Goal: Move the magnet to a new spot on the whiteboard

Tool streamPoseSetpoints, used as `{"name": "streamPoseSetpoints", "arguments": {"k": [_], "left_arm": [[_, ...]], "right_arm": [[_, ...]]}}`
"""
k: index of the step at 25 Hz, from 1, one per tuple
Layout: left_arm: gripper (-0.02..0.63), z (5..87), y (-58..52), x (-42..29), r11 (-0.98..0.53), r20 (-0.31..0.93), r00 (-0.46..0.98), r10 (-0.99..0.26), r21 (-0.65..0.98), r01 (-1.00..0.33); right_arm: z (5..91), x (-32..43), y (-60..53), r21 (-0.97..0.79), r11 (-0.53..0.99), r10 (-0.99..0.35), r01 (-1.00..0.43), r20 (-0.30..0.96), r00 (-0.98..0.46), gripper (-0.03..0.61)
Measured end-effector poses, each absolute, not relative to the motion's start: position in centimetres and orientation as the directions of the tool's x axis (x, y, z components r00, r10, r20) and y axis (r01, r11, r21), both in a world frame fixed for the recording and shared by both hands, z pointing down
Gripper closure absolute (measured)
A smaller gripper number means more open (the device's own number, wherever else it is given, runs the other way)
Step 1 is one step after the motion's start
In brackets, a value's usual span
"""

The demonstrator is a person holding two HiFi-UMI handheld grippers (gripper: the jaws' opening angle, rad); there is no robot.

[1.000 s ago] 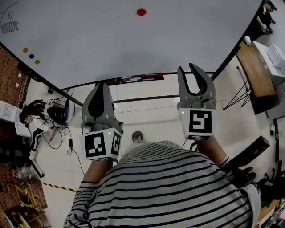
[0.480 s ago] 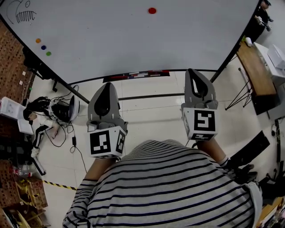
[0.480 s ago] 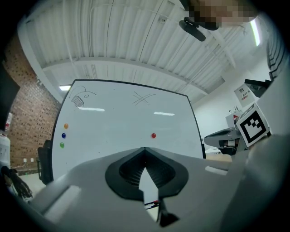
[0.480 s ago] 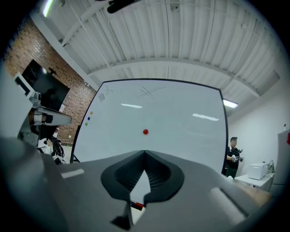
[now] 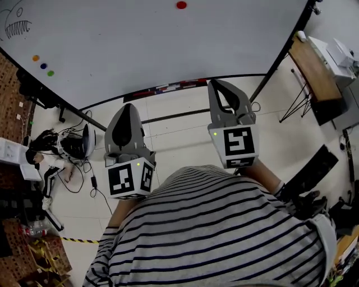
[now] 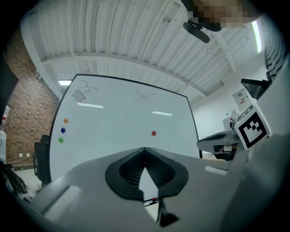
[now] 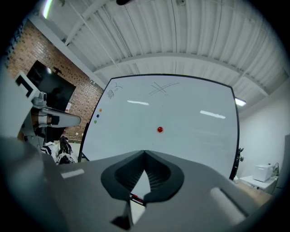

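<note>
The left gripper [image 6: 145, 150] and right gripper [image 7: 144, 152] both point at the whiteboard [image 5: 140, 45] with jaws pressed together on nothing, seemingly lining up an approach, since the red magnet [image 5: 180, 5] sits high on the board, well apart from both.

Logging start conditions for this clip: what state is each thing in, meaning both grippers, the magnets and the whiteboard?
left gripper, fingers shut, nothing between them
right gripper, fingers shut, nothing between them
red magnet, stuck on the whiteboard, untouched
whiteboard, upright, mostly bare
orange, blue and green magnets, stuck in a row near the board's left edge
</note>
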State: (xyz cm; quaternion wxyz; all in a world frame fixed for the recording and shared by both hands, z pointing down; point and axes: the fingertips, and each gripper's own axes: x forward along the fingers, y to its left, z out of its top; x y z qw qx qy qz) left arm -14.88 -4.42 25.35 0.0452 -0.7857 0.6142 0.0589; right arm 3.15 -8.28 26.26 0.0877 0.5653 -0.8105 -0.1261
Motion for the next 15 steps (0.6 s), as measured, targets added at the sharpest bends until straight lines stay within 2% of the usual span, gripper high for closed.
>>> {"name": "streamPoseSetpoints", "arguments": {"k": [15], "left_arm": [[0.598,26.2,-4.9,-13.6,-0.280,-0.137,0.275,-0.952,0.020,-0.960]], "right_arm": [[26.1,2.4,-8.8,0.335,0.336,-0.935,-0.880,0.007,-0.354,0.578]]}}
